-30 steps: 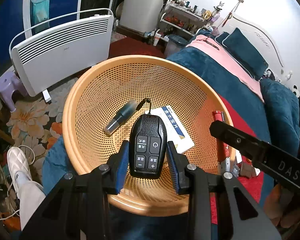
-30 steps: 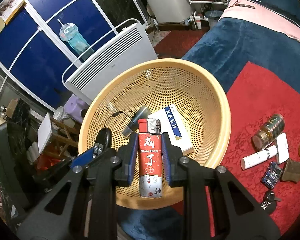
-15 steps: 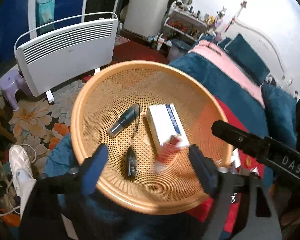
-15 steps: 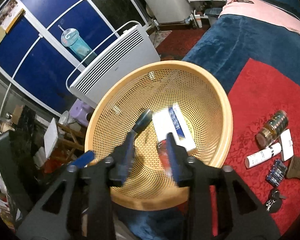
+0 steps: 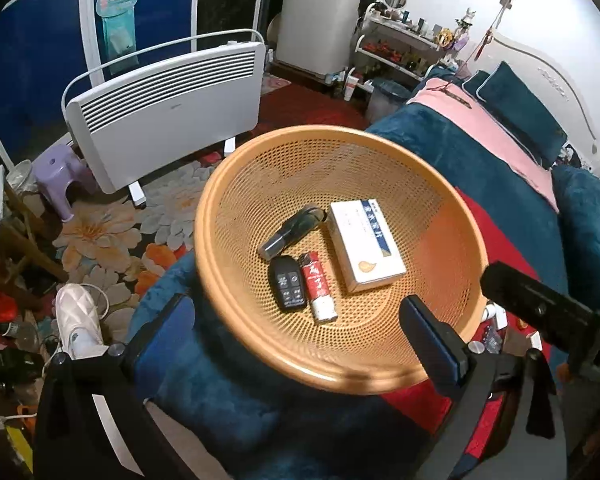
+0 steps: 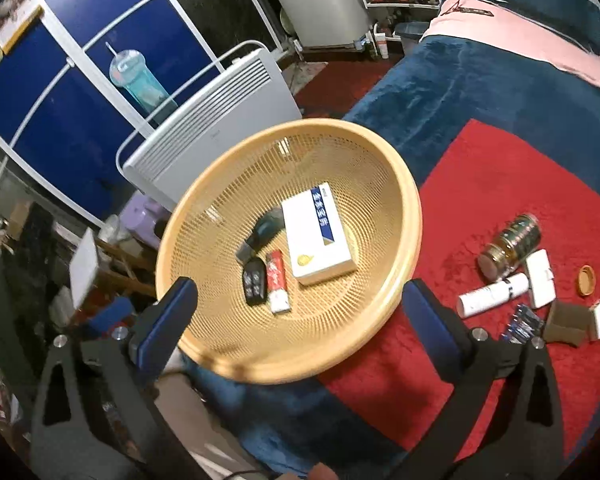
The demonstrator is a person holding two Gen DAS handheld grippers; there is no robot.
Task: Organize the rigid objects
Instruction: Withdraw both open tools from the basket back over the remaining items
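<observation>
1. Both held items have dropped since a second ago: the black car key fob (image 5: 287, 283) and the red lighter (image 5: 318, 286) now lie side by side on the floor of the orange mesh basket (image 5: 228, 184), no longer clamped.
2. On the left gripper (image 5: 300, 332) the blue-padded fingers (image 5: 162, 330) are opening, near their widest, with nothing between them; they hover over the near rim.
3. On the right gripper (image 6: 296, 312) the fingers (image 6: 168, 316) are likewise opening wide and empty, above the same rim.
4. Also in the basket are a white box with a blue stripe (image 5: 365, 245) and a dark cylindrical tube (image 5: 290, 231), possibly a small flashlight; the view is too soft to be sure.
5. Judged from this, two more rigid items are sorted, and both grippers are free for the next pick.
6. Waiting on the red cloth (image 6: 500, 184) over the bed are a gold-capped jar (image 6: 510, 246), a white tube (image 6: 492, 295), a white case (image 6: 542, 278), batteries (image 6: 522, 326) and a brown box (image 6: 566, 322).
7. Writing: the lighter bears white characters on red, the box stripe bears Chinese characters, neither sharp enough to read; the fob shows button icons only.
</observation>
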